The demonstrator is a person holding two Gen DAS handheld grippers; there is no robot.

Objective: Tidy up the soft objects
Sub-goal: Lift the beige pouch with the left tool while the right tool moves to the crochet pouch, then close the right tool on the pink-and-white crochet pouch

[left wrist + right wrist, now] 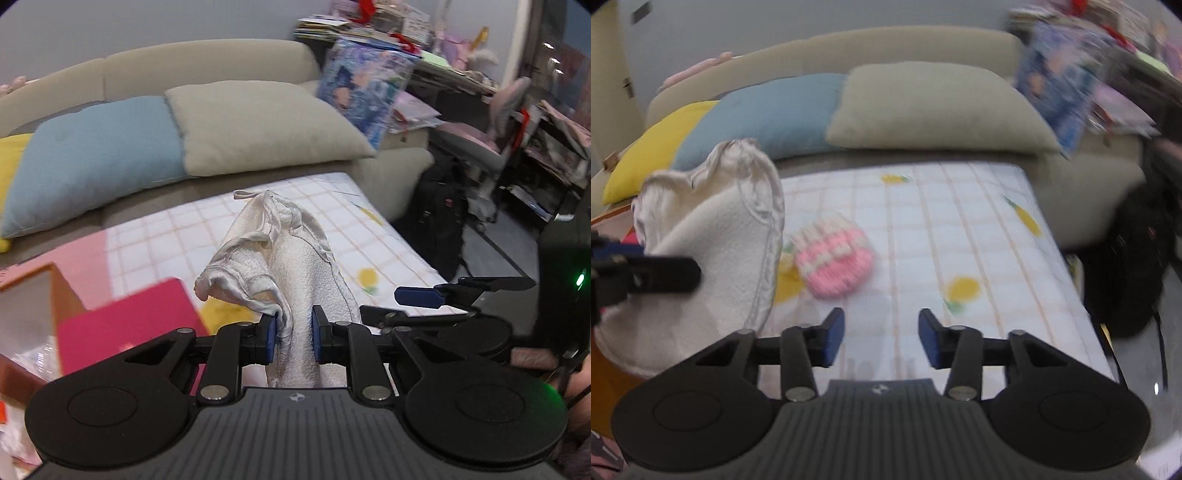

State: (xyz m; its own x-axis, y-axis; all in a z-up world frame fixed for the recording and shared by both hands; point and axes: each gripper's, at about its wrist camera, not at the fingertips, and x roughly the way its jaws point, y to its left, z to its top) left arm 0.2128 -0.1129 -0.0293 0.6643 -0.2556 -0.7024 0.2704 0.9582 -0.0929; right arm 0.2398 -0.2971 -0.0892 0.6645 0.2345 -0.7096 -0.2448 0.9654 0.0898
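left wrist: no legible writing; towel (291, 280) clamped.

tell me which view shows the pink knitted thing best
The right wrist view. There the pink knitted piece lies in the open on the checked sheet, beyond the open right gripper, though motion blur softens it. The left wrist view shows none of it; the white towel in the left gripper fills the middle.

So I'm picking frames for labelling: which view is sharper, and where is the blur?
Left wrist: sharp on the white towel, soft at the cluttered right edge. Right wrist: motion-blurred throughout, worst on the pink knitted item; both bend with fisheye.
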